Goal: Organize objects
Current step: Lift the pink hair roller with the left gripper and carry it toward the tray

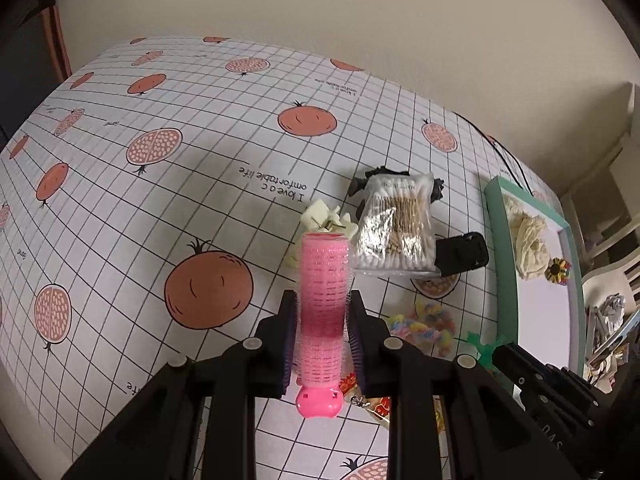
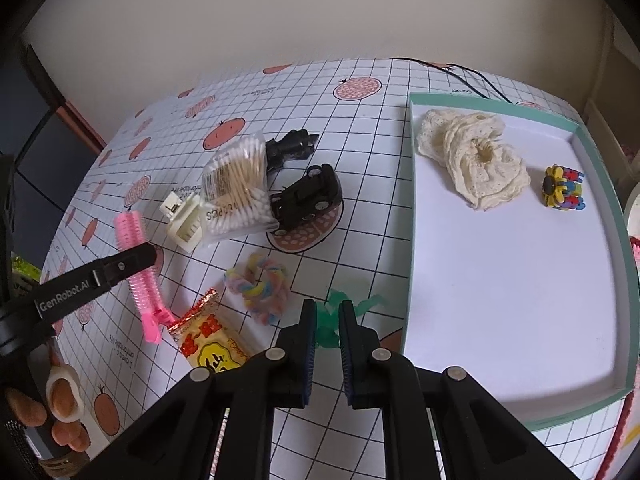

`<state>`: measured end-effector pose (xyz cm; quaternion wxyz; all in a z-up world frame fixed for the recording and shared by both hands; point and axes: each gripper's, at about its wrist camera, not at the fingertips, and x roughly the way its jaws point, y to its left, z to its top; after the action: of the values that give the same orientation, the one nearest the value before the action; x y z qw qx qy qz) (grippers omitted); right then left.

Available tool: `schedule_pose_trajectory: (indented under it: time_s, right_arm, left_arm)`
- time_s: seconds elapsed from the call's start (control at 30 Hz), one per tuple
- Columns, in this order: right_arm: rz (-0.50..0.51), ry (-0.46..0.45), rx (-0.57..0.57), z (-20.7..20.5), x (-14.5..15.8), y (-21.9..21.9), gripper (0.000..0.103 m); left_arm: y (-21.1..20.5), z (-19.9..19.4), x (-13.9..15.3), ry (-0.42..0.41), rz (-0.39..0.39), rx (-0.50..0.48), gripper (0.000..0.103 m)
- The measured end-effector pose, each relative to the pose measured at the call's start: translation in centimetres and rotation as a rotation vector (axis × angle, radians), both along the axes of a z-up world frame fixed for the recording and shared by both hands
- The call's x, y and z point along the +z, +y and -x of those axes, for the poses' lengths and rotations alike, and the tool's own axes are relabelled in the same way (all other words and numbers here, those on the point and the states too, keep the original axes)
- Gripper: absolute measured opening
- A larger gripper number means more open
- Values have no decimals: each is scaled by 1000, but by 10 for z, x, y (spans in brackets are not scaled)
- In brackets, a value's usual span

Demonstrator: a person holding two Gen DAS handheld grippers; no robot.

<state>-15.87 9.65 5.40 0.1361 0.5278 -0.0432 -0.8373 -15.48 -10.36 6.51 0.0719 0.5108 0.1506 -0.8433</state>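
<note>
Pink hair roller sits clamped lengthwise between the fingers of the left hand-held gripper, above the bench. Right hand-held gripper is slightly parted, empty, just over a green toy beside the tray.

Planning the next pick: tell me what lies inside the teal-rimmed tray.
Inside the tray lie a cream crocheted cloth and a small colourful flower toy, apart. Whatever is beneath the cloth is covered.
</note>
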Motion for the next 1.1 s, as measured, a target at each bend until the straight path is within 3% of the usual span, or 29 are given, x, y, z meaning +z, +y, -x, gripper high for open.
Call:
schedule_pose_trajectory:
  time_s: [0.17,0.47,1.1]
  right_arm:
    - [-3,4,-21,-1,2,3,12]
    - [7,8,-19,-3,4,4,12]
    - [66,61,-58,-10,28,35,12]
  left_arm:
    - [-10,-2,-1,4,-17,38,25]
    - [-18,-2,-16,-48,30,71,25]
    - [6,-6,20,49,85,49,25]
